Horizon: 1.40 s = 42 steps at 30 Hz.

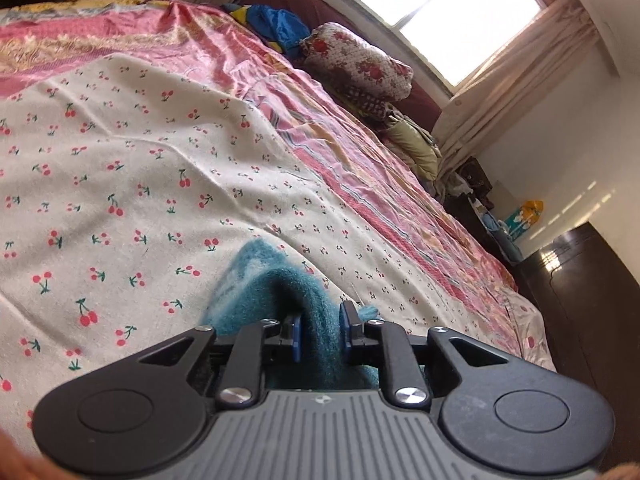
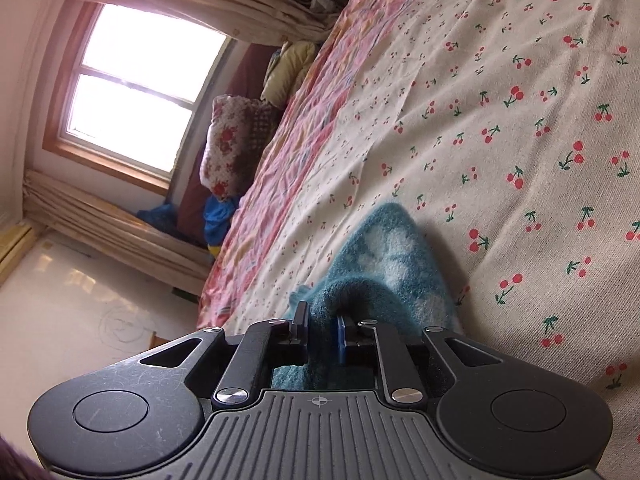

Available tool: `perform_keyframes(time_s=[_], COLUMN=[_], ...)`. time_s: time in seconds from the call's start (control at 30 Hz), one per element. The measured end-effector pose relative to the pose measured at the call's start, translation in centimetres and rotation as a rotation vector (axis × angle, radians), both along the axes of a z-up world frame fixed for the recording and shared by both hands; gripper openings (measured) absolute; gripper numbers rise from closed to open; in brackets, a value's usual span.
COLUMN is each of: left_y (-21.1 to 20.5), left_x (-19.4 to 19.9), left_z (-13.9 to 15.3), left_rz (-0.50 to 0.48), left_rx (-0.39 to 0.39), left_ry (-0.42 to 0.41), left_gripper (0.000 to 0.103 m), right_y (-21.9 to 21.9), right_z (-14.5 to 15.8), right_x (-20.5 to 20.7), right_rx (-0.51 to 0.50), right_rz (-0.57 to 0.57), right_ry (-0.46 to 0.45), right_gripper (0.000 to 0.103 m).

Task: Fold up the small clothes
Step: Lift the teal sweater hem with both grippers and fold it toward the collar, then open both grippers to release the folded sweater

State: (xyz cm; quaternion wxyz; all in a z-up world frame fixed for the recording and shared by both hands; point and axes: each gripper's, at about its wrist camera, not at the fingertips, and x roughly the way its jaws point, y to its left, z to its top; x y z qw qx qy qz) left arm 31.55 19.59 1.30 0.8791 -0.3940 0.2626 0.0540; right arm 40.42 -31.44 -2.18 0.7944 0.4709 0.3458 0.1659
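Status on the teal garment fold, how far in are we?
Done: the fuzzy teal-and-white knit garment lies on the cherry-print white sheet, picked up at two spots. In hand: the left tongs and the right tongs each have a bunch of it between their pads. Left: no finished fold shows; most of the garment is hidden, so its shape is unclear.

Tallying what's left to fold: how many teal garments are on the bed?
1: the teal garment lies on the cherry-print sheet, bunched between both grippers' fingers. Others may be hidden outside both views.
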Motion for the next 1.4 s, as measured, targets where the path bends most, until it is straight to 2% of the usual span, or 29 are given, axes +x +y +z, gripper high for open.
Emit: perform_keyframes(time_s=[0.07, 0.17, 0.27, 0.4, 0.6, 0.67, 0.77, 0.87, 0.97, 1.23, 1.3, 1.33, 1.4], left_y=[0.1, 0.4, 0.9, 1.6, -0.3, -1.5, -3.6, -5.4, -6.3, -6.3, -5.9, -5.4, -3.8], left_x=[-0.2, -0.6, -1.1, -1.8, -3.7, -4.4, -4.9, -4.7, -4.6, -3.0, -2.6, -2.4, -1.9], left_z=[-0.2, -0.3, 0.4, 1.6, 2.1, 2.0, 1.4, 0.4, -0.1, -0.2, -0.5, -0.7, -1.6], left_rz=[0.009, 0.038, 0.088, 0.133, 0.088, 0.061, 0.016, -0.038, -0.055, -0.045, -0.011, 0.013, 0.026], left_rx=[-0.027, -0.060, -0.034, 0.014, 0.135, 0.185, 0.290, 0.434, 0.526, 0.603, 0.622, 0.623, 0.559], left_ry=[-0.004, -0.018, -0.050, -0.070, -0.058, -0.056, -0.024, 0.035, 0.052, 0.100, 0.116, 0.135, 0.159], left_gripper=[0.030, 0.039, 0.054, 0.056, 0.057, 0.058, 0.059, 0.060, 0.060, 0.060, 0.060, 0.060, 0.062], right_y=[-0.2, -0.4, -0.5, -0.5, -0.6, -0.7, -0.9, -1.7, -1.7, 5.0, 6.3, 6.7, 6.5], right_z=[0.1, 0.4, 0.6, 0.5, 0.6, 0.6, 0.5, 1.2, 2.0, 2.1, 1.8, 1.6, 1.7], right_x=[0.0, 0.1, 0.0, -0.1, 0.2, 0.3, 0.3, 0.0, 0.0, 0.7, 1.4, 1.6, 2.2], right_rx=[0.018, 0.038, 0.023, 0.025, 0.048, 0.059, 0.080, 0.043, -0.086, -0.613, -0.711, -0.750, -0.772], right_rz=[0.006, 0.010, 0.017, 0.019, 0.024, 0.024, 0.009, -0.022, -0.023, 0.136, 0.168, 0.175, 0.190], right_ry=[-0.010, -0.020, -0.029, -0.038, -0.046, -0.047, -0.046, -0.076, -0.095, -0.162, -0.158, -0.155, -0.143], right_gripper=[0.026, 0.030, 0.030, 0.031, 0.038, 0.044, 0.051, 0.053, 0.053, 0.053, 0.043, 0.027, 0.016])
